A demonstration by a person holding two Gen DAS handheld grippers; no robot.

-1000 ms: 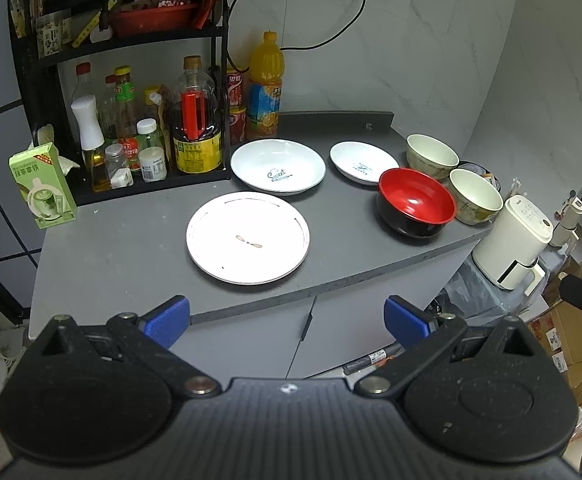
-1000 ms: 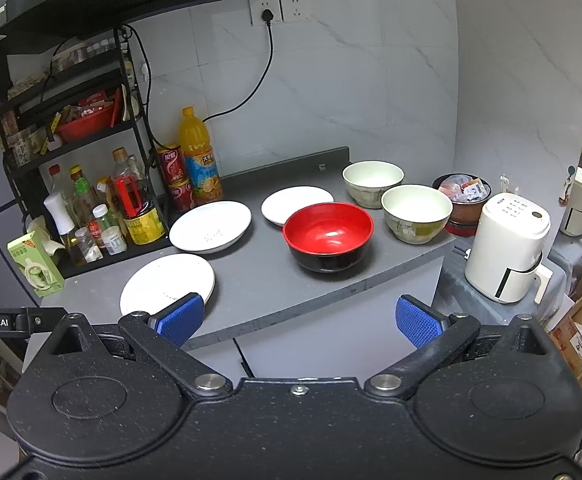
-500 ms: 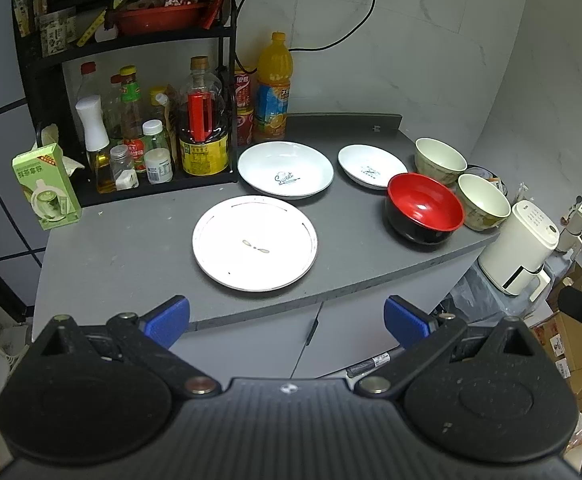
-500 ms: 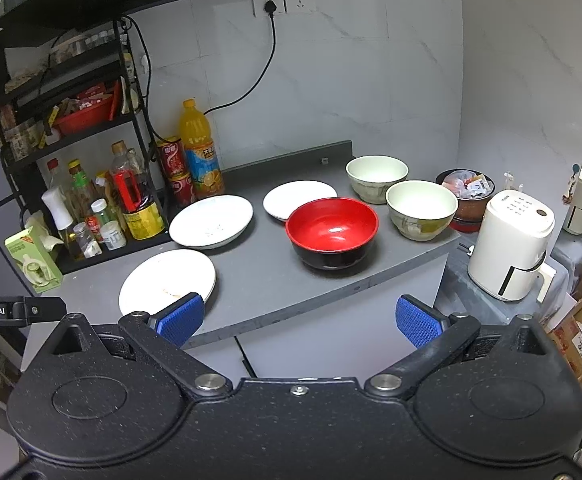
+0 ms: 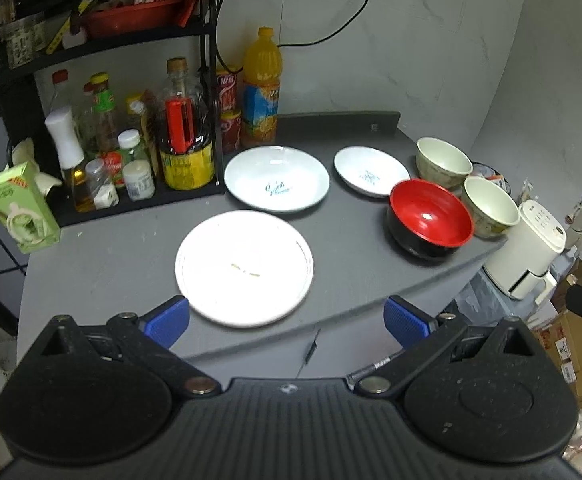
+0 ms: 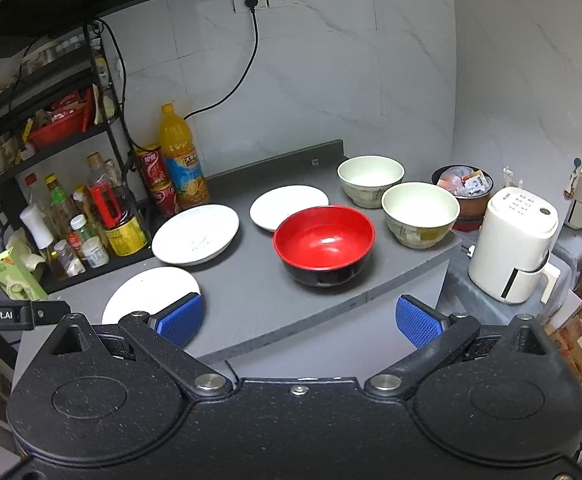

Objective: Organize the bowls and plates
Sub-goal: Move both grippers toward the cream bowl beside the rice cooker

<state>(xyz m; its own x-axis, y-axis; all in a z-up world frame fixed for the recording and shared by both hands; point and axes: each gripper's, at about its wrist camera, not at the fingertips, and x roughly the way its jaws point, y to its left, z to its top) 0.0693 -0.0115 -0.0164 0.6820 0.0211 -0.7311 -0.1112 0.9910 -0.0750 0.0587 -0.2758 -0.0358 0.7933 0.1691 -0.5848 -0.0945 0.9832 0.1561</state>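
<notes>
On the grey counter lie a flat white plate near the front edge, a deeper white plate behind it and a small white plate to its right. A red and black bowl stands right of them, with two cream bowls behind it. My left gripper is open and empty, in front of the flat plate. My right gripper is open and empty, in front of the red bowl.
A black rack with bottles and jars stands at the back left, with an orange drink bottle and cans beside it. A green carton is at the left edge. A white kettle-like appliance stands right of the counter, beyond its edge.
Both grippers have moved closer to the counter; the plates and bowls look larger. Nothing on the counter has moved.
</notes>
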